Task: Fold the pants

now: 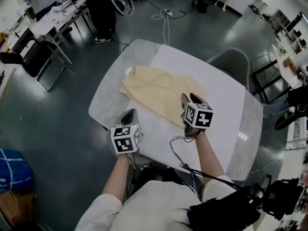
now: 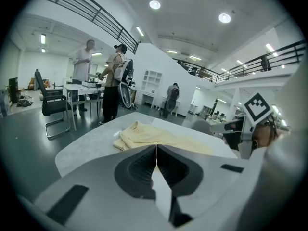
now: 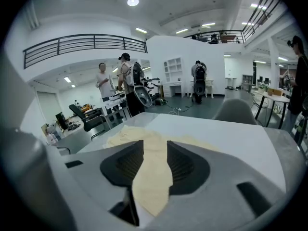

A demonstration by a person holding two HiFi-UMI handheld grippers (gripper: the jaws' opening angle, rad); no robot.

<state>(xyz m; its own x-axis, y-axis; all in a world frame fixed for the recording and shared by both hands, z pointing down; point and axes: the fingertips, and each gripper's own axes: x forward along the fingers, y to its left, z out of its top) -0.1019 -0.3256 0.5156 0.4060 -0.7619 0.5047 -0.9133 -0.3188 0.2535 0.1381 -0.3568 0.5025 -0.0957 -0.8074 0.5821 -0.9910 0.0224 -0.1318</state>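
The cream pants (image 1: 159, 93) lie rumpled across the white table (image 1: 231, 109). The right gripper (image 1: 188, 98) pinches their near right edge, with fabric filling its jaws. The left gripper (image 1: 129, 114), jaws pressed together on nothing, hovers at the near left. A fold looks begun; next, the left gripper likely needs to open and take its own hold on the cloth.

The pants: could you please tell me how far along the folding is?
Done: no neat fold shows; the pants lie loosely on the table. In hand: the right hand-held gripper is shut on their near edge; the left hand-held gripper is shut, empty. Left: seemingly all the folding.
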